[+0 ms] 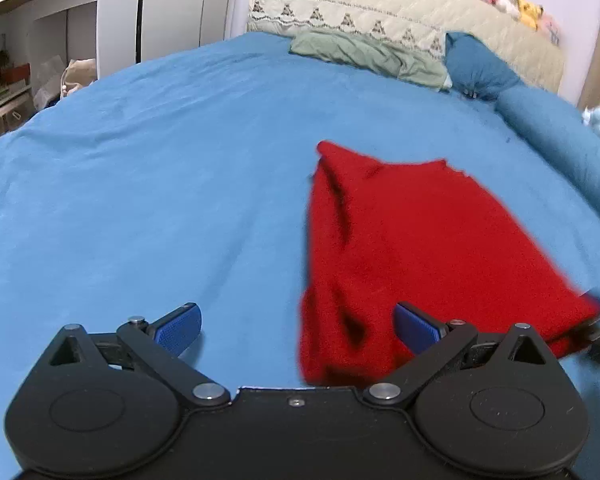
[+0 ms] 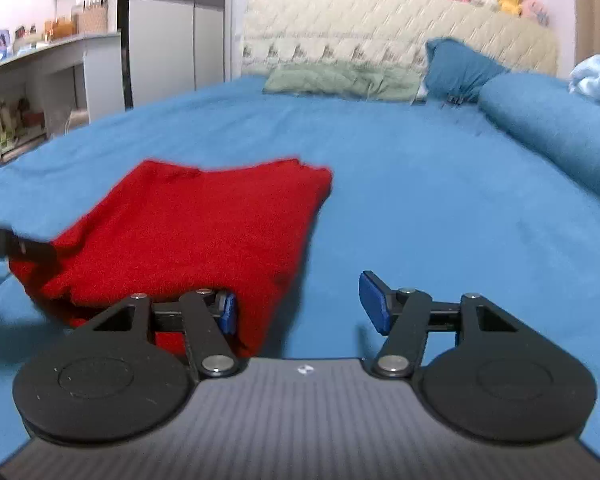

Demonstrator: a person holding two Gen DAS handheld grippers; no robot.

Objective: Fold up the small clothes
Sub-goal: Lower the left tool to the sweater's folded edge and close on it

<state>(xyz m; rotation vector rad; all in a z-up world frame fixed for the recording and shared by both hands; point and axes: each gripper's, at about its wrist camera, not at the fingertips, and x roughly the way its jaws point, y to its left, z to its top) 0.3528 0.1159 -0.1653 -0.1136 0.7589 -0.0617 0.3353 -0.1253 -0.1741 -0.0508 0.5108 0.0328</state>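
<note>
red cloth [image 2: 188, 232] on bed [image 2: 420, 208], near edge between right hand-held gripper [image 2: 300, 304] jaws, unclamped | left hand-held gripper [image 1: 300, 328] open, cloth edge at its right finger | both angled down

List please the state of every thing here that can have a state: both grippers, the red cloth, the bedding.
left gripper: open, nothing between its fingers
right gripper: open, near corner of the cloth between its fingers, not pinched
red cloth: folded, lying on the bed
blue bedsheet: spread, lightly wrinkled
green cloth: crumpled by the headboard
blue pillow: propped against the headboard
</note>
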